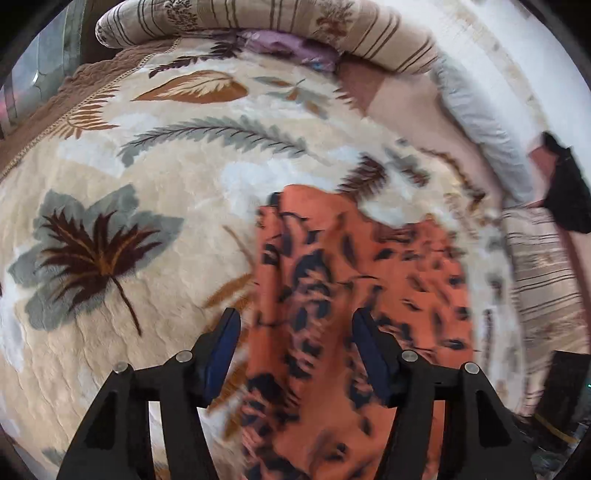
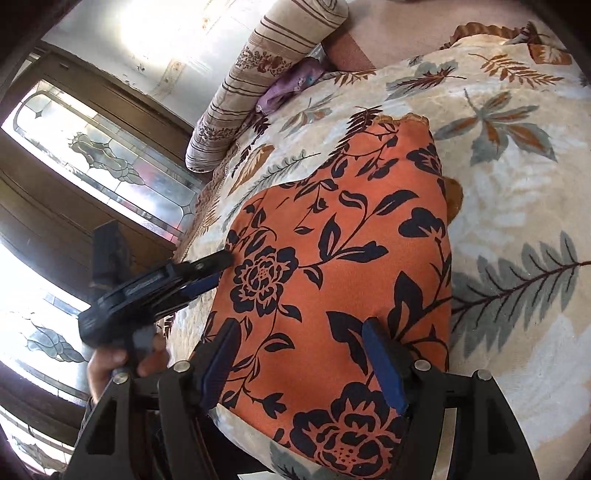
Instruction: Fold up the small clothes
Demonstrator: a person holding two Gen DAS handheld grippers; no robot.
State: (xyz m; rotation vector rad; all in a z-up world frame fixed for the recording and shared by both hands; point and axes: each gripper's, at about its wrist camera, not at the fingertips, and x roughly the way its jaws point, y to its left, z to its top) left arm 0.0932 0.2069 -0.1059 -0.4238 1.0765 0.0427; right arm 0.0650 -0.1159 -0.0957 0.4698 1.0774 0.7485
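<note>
The orange garment (image 2: 332, 266) lies spread on a leaf-patterned blanket (image 2: 517, 206) that covers the bed. In the right wrist view its long axis runs from the lower edge of the frame, beneath the right gripper (image 2: 306, 365), up and away toward a scalloped tan hem near a striped bolster (image 2: 258, 74). The near end is cut off by the frame and by the gripper's black body. The cloth is orange-red, printed with dark navy flowers, leaves and thin stems, and lies mostly flat here.

The right gripper stands released, its blue pads apart above the cloth with nothing pinched between them. The left gripper (image 2: 218, 269) reaches in from the left, held by a hand (image 2: 110, 365), its tips at the garment's left edge.

In the left wrist view the garment (image 1: 332, 295) is motion-blurred, so folds and edges are hard to make out; the left gripper (image 1: 295, 354) shows its pads apart over the cloth, not pressing it. A purple cloth (image 1: 280, 48) lies partly hidden under the bolster (image 1: 258, 18).
</note>
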